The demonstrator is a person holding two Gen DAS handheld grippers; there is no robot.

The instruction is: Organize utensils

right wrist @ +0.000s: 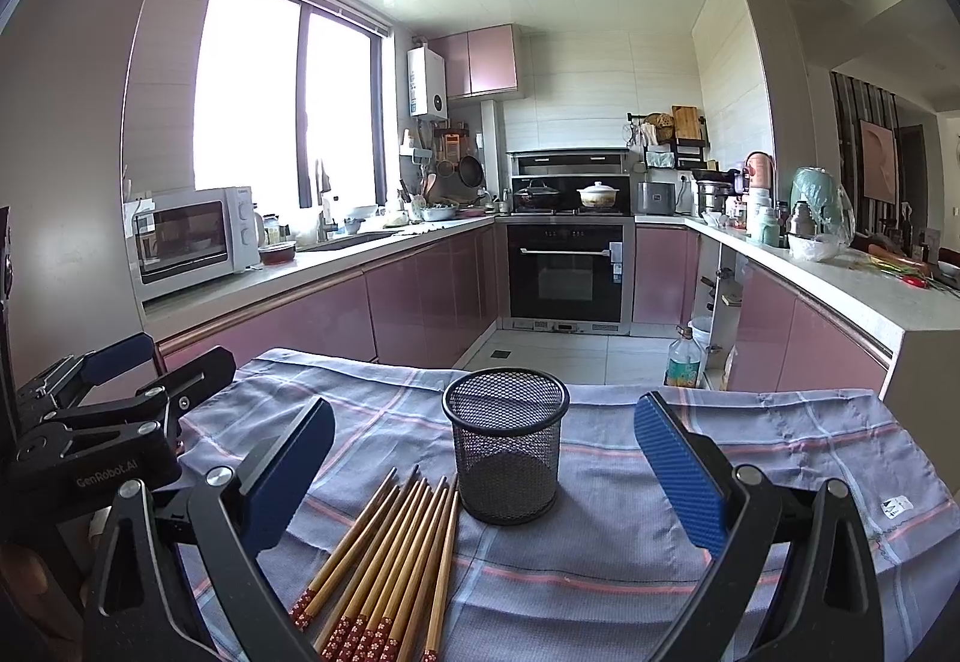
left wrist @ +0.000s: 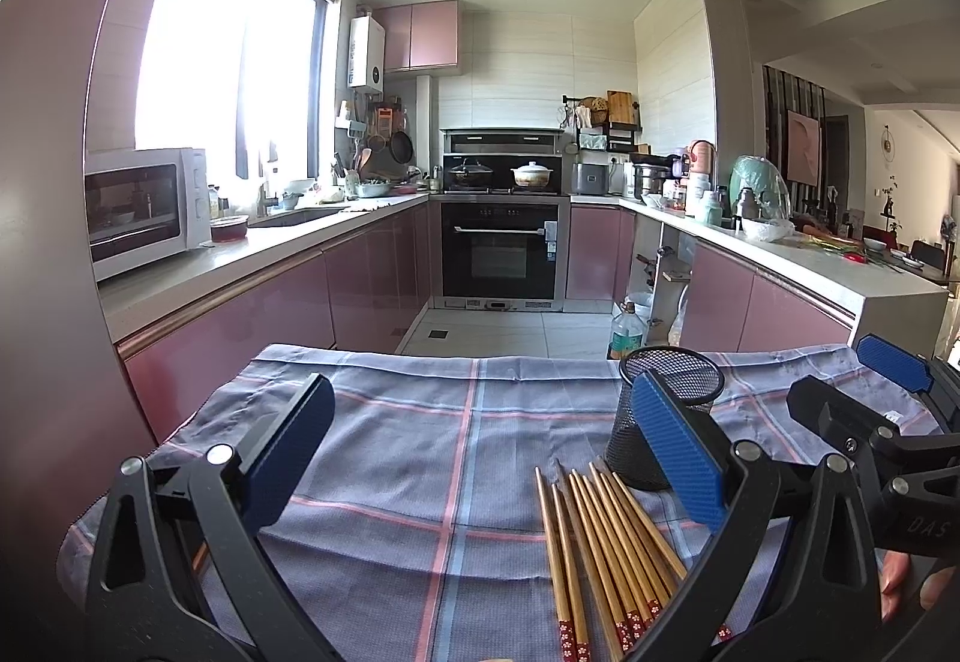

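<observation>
Several wooden chopsticks [left wrist: 606,548] with red patterned ends lie in a loose bundle on the plaid cloth [left wrist: 420,452]. Just behind them stands a black mesh cup [left wrist: 666,410], empty and upright. My left gripper [left wrist: 486,452] hovers open above the cloth, left of the chopsticks, holding nothing. In the right wrist view the chopsticks [right wrist: 390,560] lie at lower left and the mesh cup [right wrist: 507,446] stands in the middle. My right gripper [right wrist: 486,470] is open, its fingers on either side of the cup and short of it. The other gripper [right wrist: 114,410] shows at the left edge.
The cloth-covered table [right wrist: 780,458] faces a kitchen with pink cabinets. A microwave [left wrist: 144,209] sits on the left counter, an oven [left wrist: 501,248] at the back. The right counter [left wrist: 810,254] is crowded with jars and bowls. A bottle [right wrist: 684,359] stands on the floor.
</observation>
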